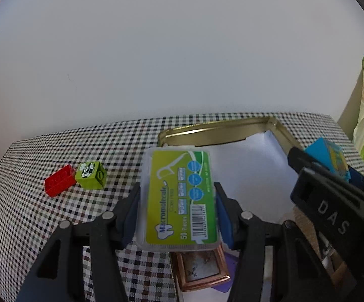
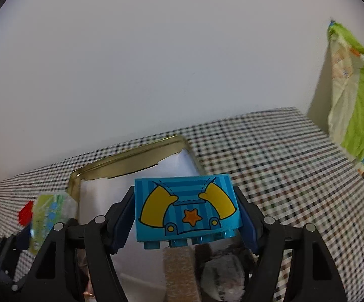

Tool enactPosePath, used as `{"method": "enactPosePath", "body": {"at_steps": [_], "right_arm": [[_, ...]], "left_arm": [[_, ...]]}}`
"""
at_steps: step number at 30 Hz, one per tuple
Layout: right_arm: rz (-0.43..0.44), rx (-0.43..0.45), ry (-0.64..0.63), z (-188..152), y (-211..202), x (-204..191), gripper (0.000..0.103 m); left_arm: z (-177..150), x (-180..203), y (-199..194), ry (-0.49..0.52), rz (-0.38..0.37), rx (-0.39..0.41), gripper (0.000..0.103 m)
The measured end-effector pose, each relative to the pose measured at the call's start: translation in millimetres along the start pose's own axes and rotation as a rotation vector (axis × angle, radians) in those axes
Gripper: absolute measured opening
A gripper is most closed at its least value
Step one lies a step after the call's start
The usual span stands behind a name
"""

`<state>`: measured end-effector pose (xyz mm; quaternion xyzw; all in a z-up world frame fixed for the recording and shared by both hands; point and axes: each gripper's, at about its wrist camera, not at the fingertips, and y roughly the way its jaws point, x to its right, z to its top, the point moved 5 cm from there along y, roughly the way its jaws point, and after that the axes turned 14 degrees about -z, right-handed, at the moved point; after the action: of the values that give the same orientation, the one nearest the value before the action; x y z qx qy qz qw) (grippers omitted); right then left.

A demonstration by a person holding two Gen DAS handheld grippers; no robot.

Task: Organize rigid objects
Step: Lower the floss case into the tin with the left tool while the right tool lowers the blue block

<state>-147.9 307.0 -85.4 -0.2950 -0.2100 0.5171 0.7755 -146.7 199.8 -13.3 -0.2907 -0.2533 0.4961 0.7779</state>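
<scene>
The left tool (image 1: 178,198) grips a clear floss-pick box (image 1: 178,198) with a green label, its blue pads pressed against the box's two long sides. The box is lifted off the tabletop (image 1: 56,226) and hangs over the near left part of a gold-rimmed tin (image 1: 214,128) lined with white paper. Under the box, inside the tin, lies a small copper-coloured picture frame (image 1: 202,269) on something purple.

The right tool (image 2: 187,214) holds a blue toy brick (image 2: 185,209) printed with yellow arms, an orange star and dungarees, its studs pointing down. Both pads sit against the brick's short ends, and it too is raised above the tin (image 2: 131,151). Below it in the tin are a tan block (image 2: 179,269) and a grey, fuzzy lump (image 2: 222,276), too blurred to name.

On the checked cloth toward the left edge of the tabletop, well apart from the tin, a red brick (image 1: 59,183) and a green brick (image 1: 91,175) lie touching each other. At the far right corner a green and yellow bag (image 2: 358,105) stands upright against the wall.
</scene>
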Motion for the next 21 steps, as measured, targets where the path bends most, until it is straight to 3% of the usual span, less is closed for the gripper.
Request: {"method": "enactPosePath", "body": {"at_steps": [15, 21], "right_arm": [[-0.004, -0.098, -0.098, -6, 21, -25, 0.074], [0.002, -0.149, -0.136, -12, 30, -32, 0.074]], "left_arm": [[-7, 0, 13, 0.033, 0.019, -0.056, 0.053], [-10, 9, 18, 0.111, 0.004, -0.081, 0.054]]}}
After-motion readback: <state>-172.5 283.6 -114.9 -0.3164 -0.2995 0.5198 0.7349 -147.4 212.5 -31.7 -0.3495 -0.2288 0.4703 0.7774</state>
